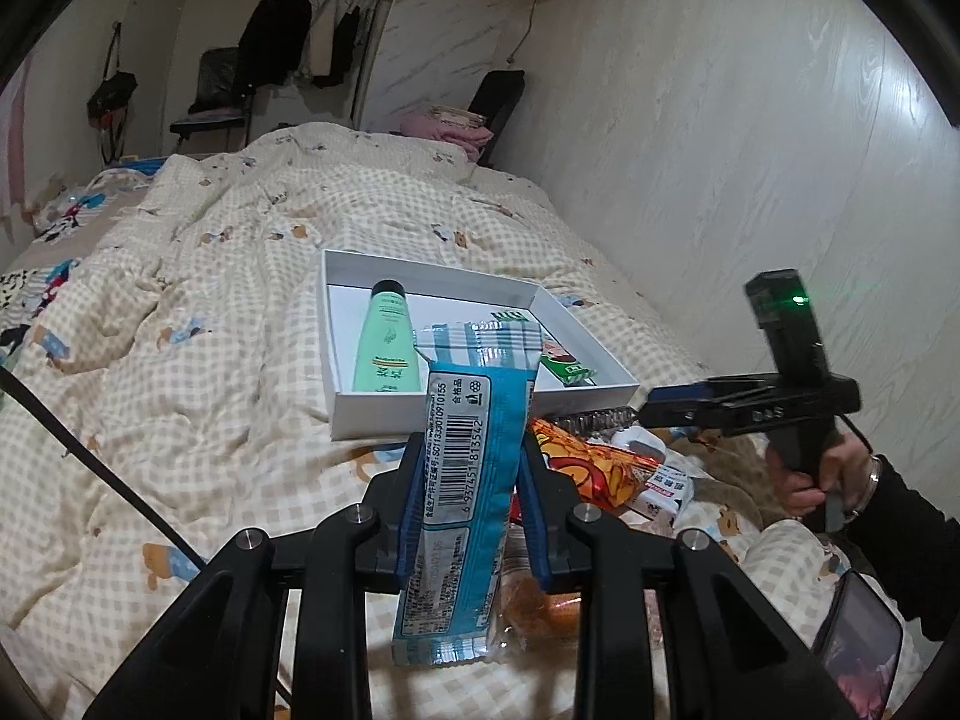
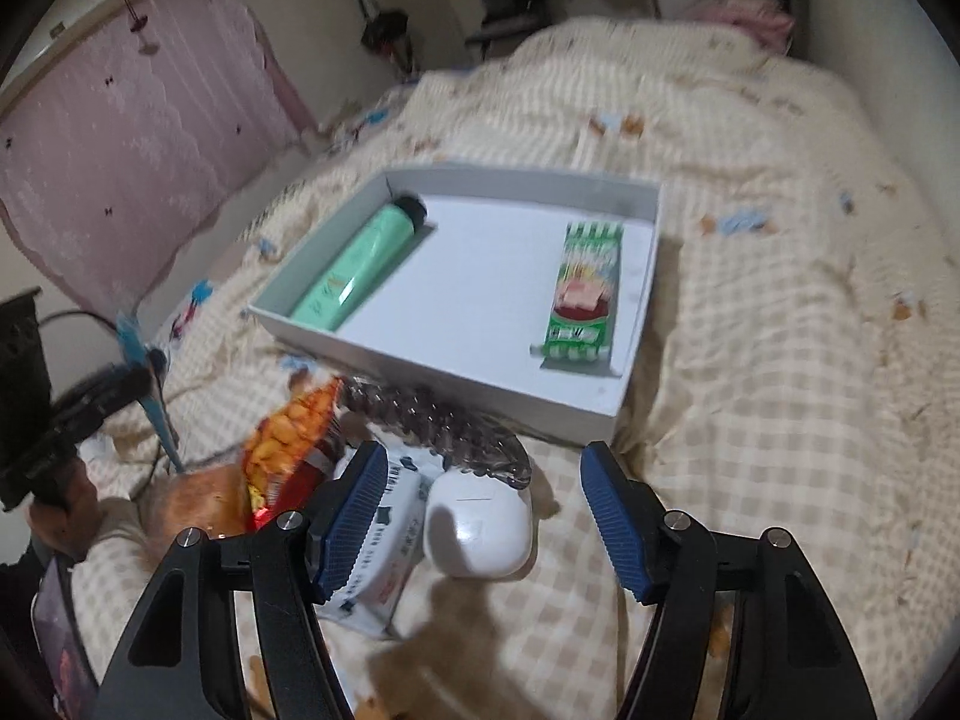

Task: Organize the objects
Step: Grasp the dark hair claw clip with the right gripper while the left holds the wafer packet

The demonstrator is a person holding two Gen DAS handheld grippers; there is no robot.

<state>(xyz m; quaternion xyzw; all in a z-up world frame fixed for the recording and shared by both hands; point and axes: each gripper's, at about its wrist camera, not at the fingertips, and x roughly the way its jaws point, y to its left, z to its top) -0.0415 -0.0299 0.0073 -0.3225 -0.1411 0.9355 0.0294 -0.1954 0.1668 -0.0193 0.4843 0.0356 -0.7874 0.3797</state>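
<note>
My left gripper (image 1: 468, 480) is shut on a blue-and-white snack packet (image 1: 459, 456) and holds it upright above the quilt, in front of a white tray (image 1: 480, 411). The tray (image 2: 420, 372) holds a green tube (image 2: 360, 264) on its left and a green candy packet (image 2: 585, 294) on its right. My right gripper (image 2: 483, 516) is open and empty just above a white earbud case (image 2: 480, 534), near the tray's front edge. It also shows in the left wrist view (image 1: 666, 411), at the right.
Beside the earbud case lie an orange snack bag (image 2: 288, 450), a white tissue pack (image 2: 384, 570) and a clear twisted wrapper (image 2: 444, 426). All rest on a checked quilt (image 2: 750, 360). A phone (image 1: 858, 648) lies at the lower right. A wall runs along the bed's right side.
</note>
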